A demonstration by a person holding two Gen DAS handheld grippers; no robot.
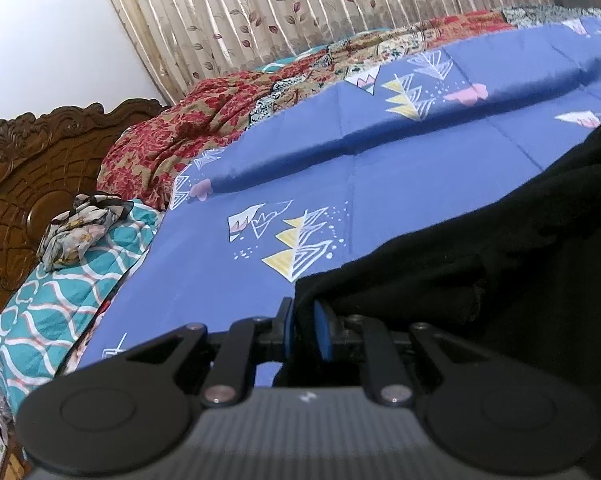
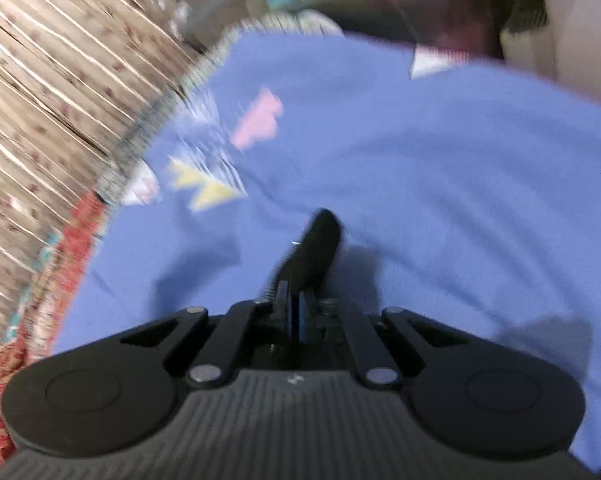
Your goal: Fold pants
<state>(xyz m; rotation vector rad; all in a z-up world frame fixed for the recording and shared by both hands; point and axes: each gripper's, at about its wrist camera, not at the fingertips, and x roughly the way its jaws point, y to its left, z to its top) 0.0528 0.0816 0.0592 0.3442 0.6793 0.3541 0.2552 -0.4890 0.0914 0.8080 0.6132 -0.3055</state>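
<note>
Two tools are at work over a bed spread with a blue sheet (image 1: 400,168) printed with yellow and white triangles. The left tool (image 1: 302,328) has its blue pads drawn together on the near edge of the black pants (image 1: 480,264), a fold of the dark cloth caught between them. From that pinch the pants spread away to the right, lying dark and rumpled on the sheet at the near right of the bed.

The right tool (image 2: 296,316) has its jaws brought tight together; a strip of black fabric (image 2: 316,244) sticks out just past its tips, though that view is too blurred to say whether the pads grip it. Beneath it lies bare blue sheet with a pink and yellow motif.

Farther off on the left view, a red patterned blanket (image 1: 188,128) is bunched along the far edge of the bed, a teal and white cloth (image 1: 68,292) lies at the near left with a crumpled floral scarf (image 1: 80,228) on top, and a carved wooden headboard (image 1: 28,168) stands on the left. Pleated leaf-print curtains (image 1: 300,12) hang behind
</note>
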